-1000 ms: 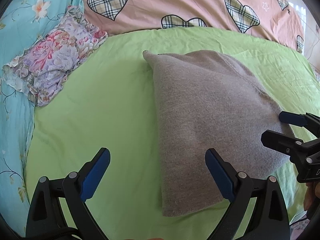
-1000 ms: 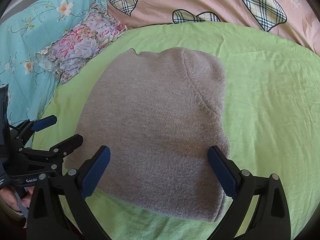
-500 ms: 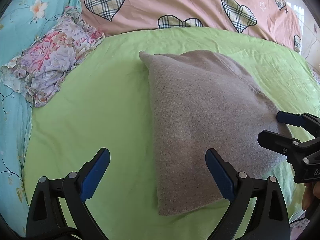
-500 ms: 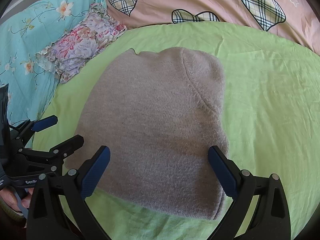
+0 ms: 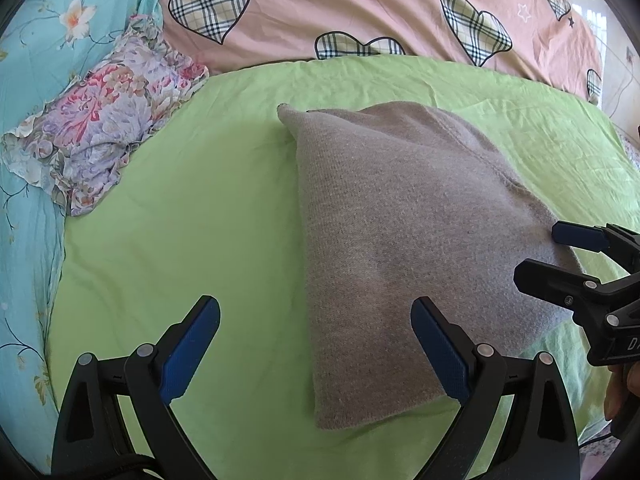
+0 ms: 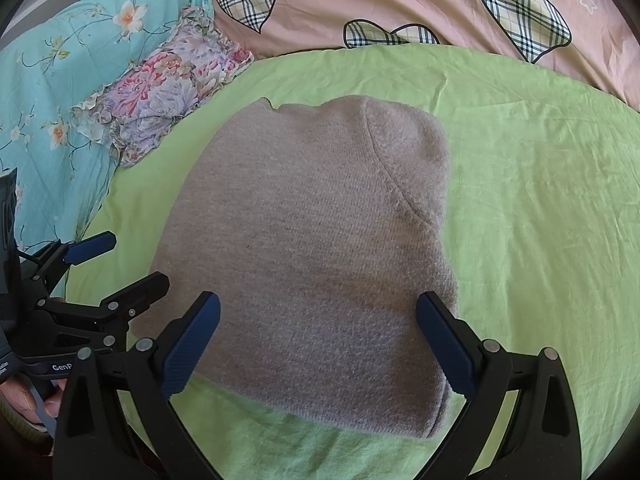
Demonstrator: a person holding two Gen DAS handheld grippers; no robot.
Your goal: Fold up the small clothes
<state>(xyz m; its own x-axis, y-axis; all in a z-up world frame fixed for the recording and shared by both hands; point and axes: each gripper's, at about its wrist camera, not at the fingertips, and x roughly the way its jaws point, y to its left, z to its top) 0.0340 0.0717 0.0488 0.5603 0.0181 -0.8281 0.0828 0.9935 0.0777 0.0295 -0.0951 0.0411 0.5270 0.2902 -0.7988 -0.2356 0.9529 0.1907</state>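
A grey knit garment (image 5: pixel 408 240) lies folded flat on the green sheet (image 5: pixel 192 208); it also fills the middle of the right wrist view (image 6: pixel 312 248). My left gripper (image 5: pixel 316 344) is open and empty, hovering over the garment's near left edge. My right gripper (image 6: pixel 318 340) is open and empty, above the garment's near edge. The right gripper shows at the right edge of the left wrist view (image 5: pixel 568 256), and the left gripper shows at the left of the right wrist view (image 6: pixel 120 264). Both stand apart from the cloth.
A folded floral garment (image 5: pixel 104 120) lies at the far left on a turquoise flowered cover (image 5: pixel 32 80). A pink quilt with plaid hearts (image 5: pixel 360 8) runs along the back. The green sheet (image 6: pixel 540 200) extends to the right of the grey garment.
Both grippers stayed open and nearly still. The left wrist view shifted slightly, so the grey garment sits a little lower and closer in it.
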